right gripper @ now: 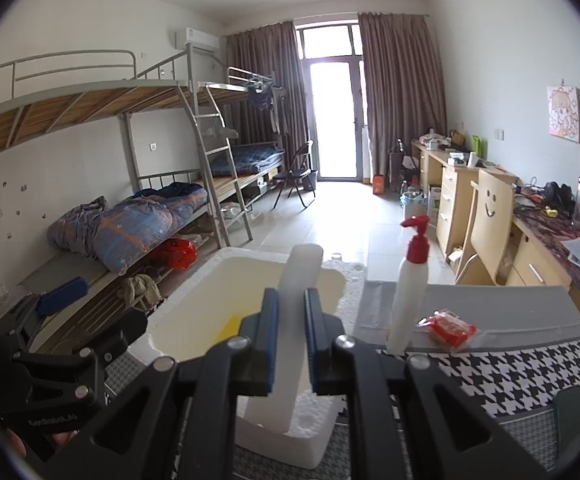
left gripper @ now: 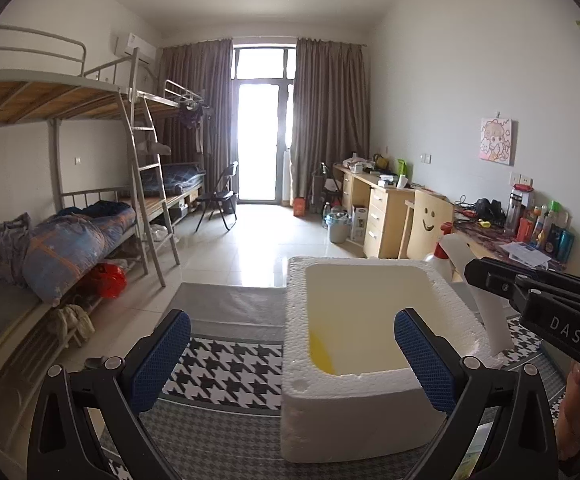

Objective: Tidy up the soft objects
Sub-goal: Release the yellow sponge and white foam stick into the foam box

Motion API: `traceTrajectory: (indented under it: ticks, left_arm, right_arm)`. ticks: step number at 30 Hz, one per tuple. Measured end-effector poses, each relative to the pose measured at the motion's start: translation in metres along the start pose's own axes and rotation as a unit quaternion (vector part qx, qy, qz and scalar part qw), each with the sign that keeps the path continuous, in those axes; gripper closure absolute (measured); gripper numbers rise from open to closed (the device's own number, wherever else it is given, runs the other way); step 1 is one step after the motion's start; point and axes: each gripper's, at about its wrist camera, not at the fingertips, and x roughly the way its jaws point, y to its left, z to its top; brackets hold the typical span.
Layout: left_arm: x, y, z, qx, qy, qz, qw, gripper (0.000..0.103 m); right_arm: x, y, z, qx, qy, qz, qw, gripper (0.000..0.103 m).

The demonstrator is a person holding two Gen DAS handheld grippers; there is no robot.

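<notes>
A table [right gripper: 489, 300] under a houndstooth cloth [right gripper: 529, 372] carries a white foam box [right gripper: 309, 440]; at its three o'clock, a pump bottle [right gripper: 407, 292] stands upright — a red packet [right gripper: 449, 328] lies just beside it.

Dorm room: metal bunk beds [left gripper: 90, 128], study desks [left gripper: 373, 204].

Left gripper [left gripper: 291, 344] is hanging low with its blue-padded fingers [left gripper: 161, 356] spread wide apart, nothing sitting between them. Right gripper [right gripper: 291, 336] is reaching in from the right side, jaws drawn close and pinching a white foam strip [right gripper: 297, 280] that is standing upright between the pads. In the left wrist view the right gripper's black body is coming in at the edge, a bit of the person's right hand [left gripper: 575, 412] showing beneath it.
</notes>
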Motion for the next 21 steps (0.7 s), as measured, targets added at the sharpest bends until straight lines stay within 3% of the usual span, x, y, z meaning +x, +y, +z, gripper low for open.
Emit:
traceTrajectory:
  ticks: [21]
  left_arm:
    - [-0.005,0.029,-0.012,-0.017,0.002,0.008,0.9998,0.001]
  right_arm:
    - [0.032,0.021,0.002,-0.025,0.021,-0.005,0.999,0.088]
